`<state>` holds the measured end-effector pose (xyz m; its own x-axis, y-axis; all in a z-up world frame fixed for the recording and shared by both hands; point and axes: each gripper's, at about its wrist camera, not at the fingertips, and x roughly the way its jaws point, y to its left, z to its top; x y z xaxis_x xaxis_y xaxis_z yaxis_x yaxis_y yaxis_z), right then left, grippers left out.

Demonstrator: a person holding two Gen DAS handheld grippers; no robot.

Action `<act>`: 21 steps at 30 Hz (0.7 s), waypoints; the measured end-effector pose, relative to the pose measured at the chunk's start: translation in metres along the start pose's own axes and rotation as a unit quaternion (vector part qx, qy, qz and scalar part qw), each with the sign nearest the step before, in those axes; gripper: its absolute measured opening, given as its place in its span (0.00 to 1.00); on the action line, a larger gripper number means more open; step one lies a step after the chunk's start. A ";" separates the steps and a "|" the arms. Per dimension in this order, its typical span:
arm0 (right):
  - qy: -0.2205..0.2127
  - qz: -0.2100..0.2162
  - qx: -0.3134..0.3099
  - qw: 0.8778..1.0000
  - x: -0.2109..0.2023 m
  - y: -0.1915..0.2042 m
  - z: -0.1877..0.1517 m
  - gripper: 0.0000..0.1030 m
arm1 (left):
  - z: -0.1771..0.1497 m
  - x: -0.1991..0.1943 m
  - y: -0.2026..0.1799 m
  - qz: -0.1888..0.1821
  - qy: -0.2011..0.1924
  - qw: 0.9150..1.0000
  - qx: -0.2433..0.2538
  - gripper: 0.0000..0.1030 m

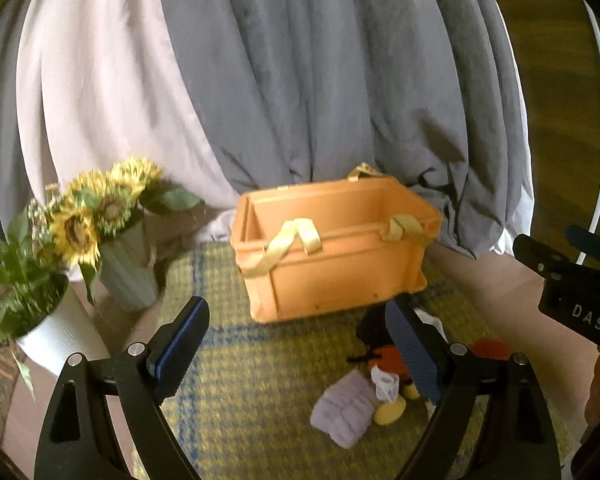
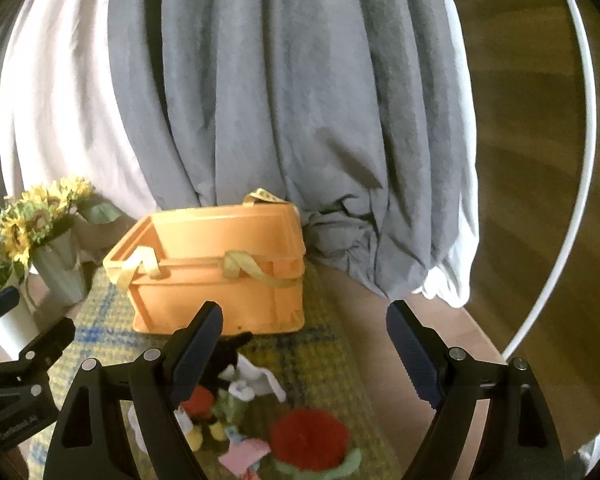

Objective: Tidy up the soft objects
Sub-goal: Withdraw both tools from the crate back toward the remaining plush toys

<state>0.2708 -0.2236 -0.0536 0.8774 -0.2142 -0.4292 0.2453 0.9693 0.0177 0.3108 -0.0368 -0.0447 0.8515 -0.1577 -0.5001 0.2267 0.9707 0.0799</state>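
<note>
An orange plastic basket (image 1: 332,248) with pale yellow fabric handles stands empty on a yellow-and-blue woven mat (image 1: 244,380); the right wrist view shows the basket (image 2: 220,276) too. In front of it lies a pile of soft things: a lilac folded cloth (image 1: 346,410), a black, red and yellow plush toy (image 1: 384,360), a red knitted piece (image 2: 308,436), a white cloth (image 2: 256,374) and a pink piece (image 2: 246,454). My left gripper (image 1: 300,344) hovers open over the mat, its right finger covering part of the plush. My right gripper (image 2: 304,354) is open above the pile, holding nothing.
A grey vase of sunflowers (image 1: 112,220) and a white pot with a green plant (image 1: 32,300) stand left of the basket. Grey and white drapes (image 1: 300,80) hang behind. A white hoop (image 2: 572,160) curves over the wooden floor at the right.
</note>
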 end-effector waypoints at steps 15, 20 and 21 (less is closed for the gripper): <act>0.056 0.007 0.018 0.998 0.005 -0.006 -0.051 0.82 | -0.045 0.010 -0.004 -0.022 0.071 0.996 -0.042 0.88; 0.079 0.011 0.026 0.996 0.011 -0.004 -0.067 0.82 | -0.058 0.017 -0.001 -0.025 0.094 0.994 -0.056 0.88; 0.085 0.012 0.029 0.996 0.013 -0.004 -0.070 0.82 | -0.059 0.018 -0.001 -0.026 0.098 0.993 -0.058 0.88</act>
<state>0.2523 -0.2217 -0.1221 0.8015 -0.1635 -0.5752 0.2540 0.9639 0.0800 0.2981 -0.0299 -0.1053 0.7284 -0.1814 -0.6607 0.2028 0.9782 -0.0450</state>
